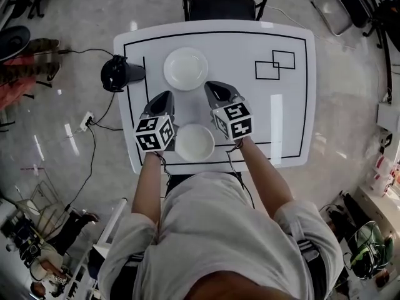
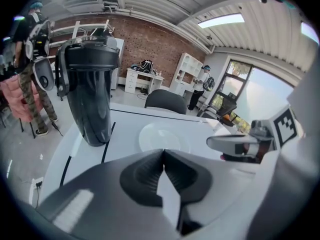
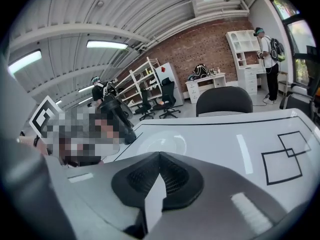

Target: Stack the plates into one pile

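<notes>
On the table, the near plate lies between the left gripper and right gripper. The far plate lies just past their tips. Both grippers are squeezed closed, holding nothing. Best to open one first, then pinch a rim gently.

The table is recorded as white, with a thin black border line set inside its edge and two overlapping rectangles outlined in black. The far plate and the near plate are noted as plain white. The left gripper and right gripper are finished in black, and their cubes are covered with black-and-white square markers. A black device and a black chair are observed. The shirt is logged as pale grey, and the wall as red-brown brick.
</notes>
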